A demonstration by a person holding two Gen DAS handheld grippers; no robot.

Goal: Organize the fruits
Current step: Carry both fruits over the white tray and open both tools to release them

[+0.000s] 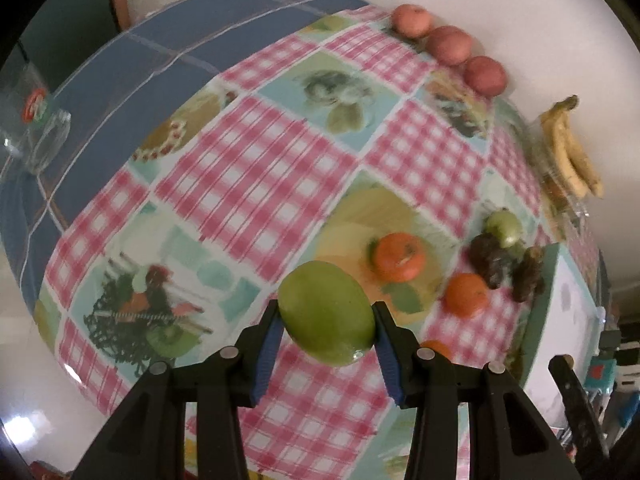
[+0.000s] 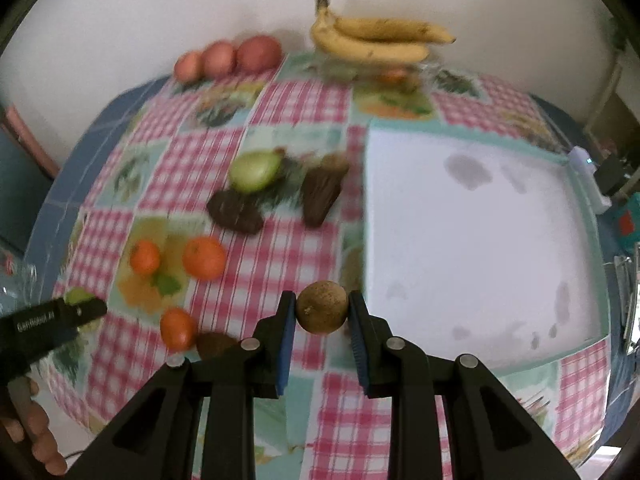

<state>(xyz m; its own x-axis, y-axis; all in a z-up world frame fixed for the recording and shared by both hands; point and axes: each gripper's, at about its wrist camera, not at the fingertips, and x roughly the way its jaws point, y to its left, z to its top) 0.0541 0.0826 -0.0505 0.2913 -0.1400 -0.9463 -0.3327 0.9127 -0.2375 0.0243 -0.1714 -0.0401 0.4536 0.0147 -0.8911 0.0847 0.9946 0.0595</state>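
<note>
My left gripper is shut on a green apple, held above the checked tablecloth. In the right wrist view the right gripper is shut on a small round brown fruit, lifted beside the white tray. On the cloth lie oranges, another brown fruit, a second green apple and two dark grape bunches. Three red apples line the far edge. The left gripper with its apple shows at the left of the right wrist view.
A bunch of bananas rests on a clear container at the back near the wall. A clear glass jar stands on the blue cloth at the left. A person's hand holds the left gripper. Small devices sit past the tray's right edge.
</note>
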